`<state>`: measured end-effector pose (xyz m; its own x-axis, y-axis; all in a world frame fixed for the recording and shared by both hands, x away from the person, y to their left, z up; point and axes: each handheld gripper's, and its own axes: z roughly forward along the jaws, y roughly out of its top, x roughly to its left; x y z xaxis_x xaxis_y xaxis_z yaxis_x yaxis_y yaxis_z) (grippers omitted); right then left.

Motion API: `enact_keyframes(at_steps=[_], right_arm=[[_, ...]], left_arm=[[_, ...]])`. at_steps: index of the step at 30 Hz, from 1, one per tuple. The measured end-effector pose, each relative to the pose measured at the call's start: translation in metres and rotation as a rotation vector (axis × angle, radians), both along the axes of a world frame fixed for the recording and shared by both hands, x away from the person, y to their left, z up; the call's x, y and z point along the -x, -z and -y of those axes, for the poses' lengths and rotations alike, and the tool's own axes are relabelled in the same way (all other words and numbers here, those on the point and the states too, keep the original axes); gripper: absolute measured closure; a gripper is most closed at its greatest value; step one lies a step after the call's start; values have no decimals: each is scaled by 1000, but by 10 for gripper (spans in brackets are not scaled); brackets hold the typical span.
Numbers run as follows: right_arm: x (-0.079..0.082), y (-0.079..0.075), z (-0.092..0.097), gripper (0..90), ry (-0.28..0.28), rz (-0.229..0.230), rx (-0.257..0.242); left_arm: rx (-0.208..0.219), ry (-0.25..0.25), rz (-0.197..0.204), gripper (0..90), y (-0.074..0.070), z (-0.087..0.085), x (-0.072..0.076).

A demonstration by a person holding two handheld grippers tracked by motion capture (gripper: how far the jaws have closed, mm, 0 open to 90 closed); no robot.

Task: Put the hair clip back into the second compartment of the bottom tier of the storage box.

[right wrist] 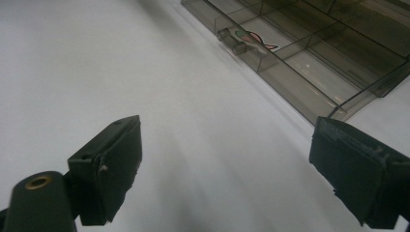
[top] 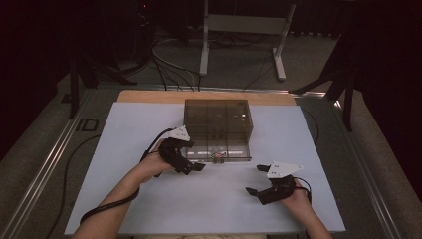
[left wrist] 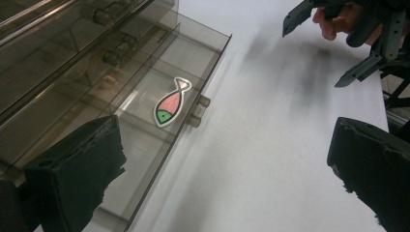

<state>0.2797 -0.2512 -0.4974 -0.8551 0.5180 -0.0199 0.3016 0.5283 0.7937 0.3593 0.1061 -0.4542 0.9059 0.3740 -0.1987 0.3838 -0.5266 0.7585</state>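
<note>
The left gripper [top: 195, 160] is held in the person's left hand [top: 149, 167] just at the near left corner of the smoky plastic drawer box [top: 217, 122]. Its jaws stand wide apart and grasp nothing; in the left gripper view one jaw hangs over the left part of the pulled-out bottom drawer [left wrist: 191, 53] and the other over the bare white sheet [left wrist: 251, 159] in front of the box.

The right gripper [top: 257, 179] is held in the right hand [top: 297, 199], nearer the person than the box and to its right, apart from it. Its jaws are also spread wide with nothing between them, and they point back toward the front of the box. In the left gripper view the right gripper [left wrist: 319, 46] shows at the top right with a fingertip on it.

The bottom drawer stands partly pulled out from the front of the box. A small fish sticker [left wrist: 171, 102], pink with a green head and a white border, lies flat in the drawer's middle compartment, just behind two small round knobs [left wrist: 198, 110] on the drawer front. The right gripper view shows the same fish sticker [right wrist: 256, 39] behind the knobs [right wrist: 231, 41].

The box sits at the far middle of the white sheet [top: 149, 124], which covers a wooden table [top: 149, 96]. Cables [top: 174, 69] lie on the carpet beyond the box, by the legs of a metal stand [top: 204, 45].
</note>
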Motion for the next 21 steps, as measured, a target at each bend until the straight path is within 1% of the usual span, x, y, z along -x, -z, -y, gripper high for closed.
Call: enact_keyframes(at_steps=[5,9,13,18,21], right_arm=[[0,0,0,115,1,2,2],[0,0,0,115,-1,2,2],[0,0,0,115,-1,1,4],[0,0,-1,115,-1,0,4],[0,0,-1,115,-2,1,4]], left_arm=[[4,-9,0,0,3,-8,5],[-4,-15,3,0,7,-15,10],[0,-21,1,0,9,-22,14],[12,-39,9,0,12,-32,20],[7,-36,11,0,14,-37,24]])
